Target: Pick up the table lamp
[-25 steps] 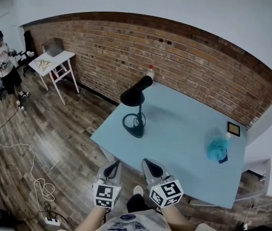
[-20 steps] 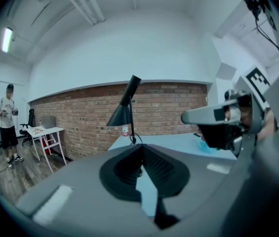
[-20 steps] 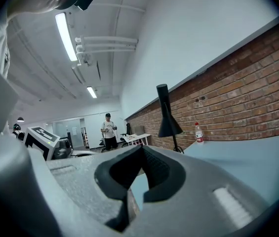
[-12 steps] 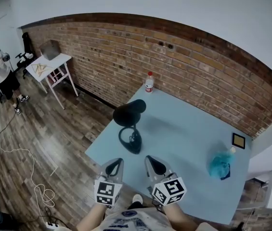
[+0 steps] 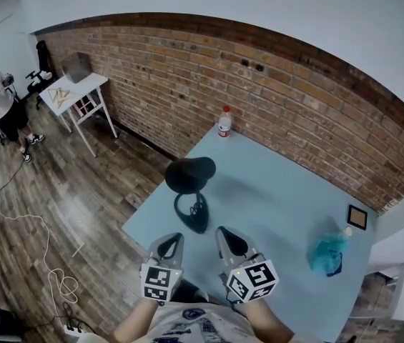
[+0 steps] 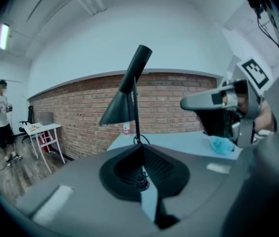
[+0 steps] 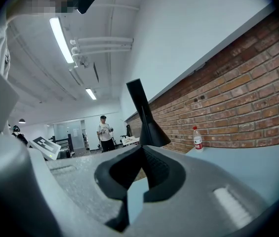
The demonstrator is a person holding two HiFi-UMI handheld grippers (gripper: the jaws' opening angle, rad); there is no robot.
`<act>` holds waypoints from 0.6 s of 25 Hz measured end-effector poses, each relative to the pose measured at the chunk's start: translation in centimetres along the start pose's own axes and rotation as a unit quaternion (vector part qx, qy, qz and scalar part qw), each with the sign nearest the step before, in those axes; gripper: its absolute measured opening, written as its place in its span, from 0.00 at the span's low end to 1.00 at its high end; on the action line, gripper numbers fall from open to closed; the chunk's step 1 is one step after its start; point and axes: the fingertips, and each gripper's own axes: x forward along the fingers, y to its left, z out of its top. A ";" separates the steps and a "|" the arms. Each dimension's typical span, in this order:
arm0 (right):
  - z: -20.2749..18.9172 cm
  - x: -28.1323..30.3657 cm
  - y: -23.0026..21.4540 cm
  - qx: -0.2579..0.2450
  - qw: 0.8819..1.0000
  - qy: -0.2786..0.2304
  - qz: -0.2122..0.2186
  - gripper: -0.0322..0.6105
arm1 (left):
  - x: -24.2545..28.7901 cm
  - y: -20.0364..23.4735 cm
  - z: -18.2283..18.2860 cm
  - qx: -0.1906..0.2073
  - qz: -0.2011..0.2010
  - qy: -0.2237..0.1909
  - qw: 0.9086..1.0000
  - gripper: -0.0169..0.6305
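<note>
I've drawn closer to the table lamp (image 5: 189, 175), which looms larger ahead of me; it stands near the left front corner of the desk (image 5: 280, 191). My left gripper (image 5: 167, 247) and right gripper (image 5: 229, 243) both have their jaws pressed together, nothing between them

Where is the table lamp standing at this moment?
In the head view, the table lamp stands near the left edge of the blue table, just ahead of the left claw, with the bottle beyond it by the brick wall.

Brick wall (image 5: 294, 98), wood floor (image 5: 66, 191)
</note>
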 end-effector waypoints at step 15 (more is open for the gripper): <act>-0.8 2.3 -1.9 -0.008 1.000 0.010 -0.007 0.05 | 4.1 0.7 -3.1 -0.007 -0.024 0.028 0.999 0.01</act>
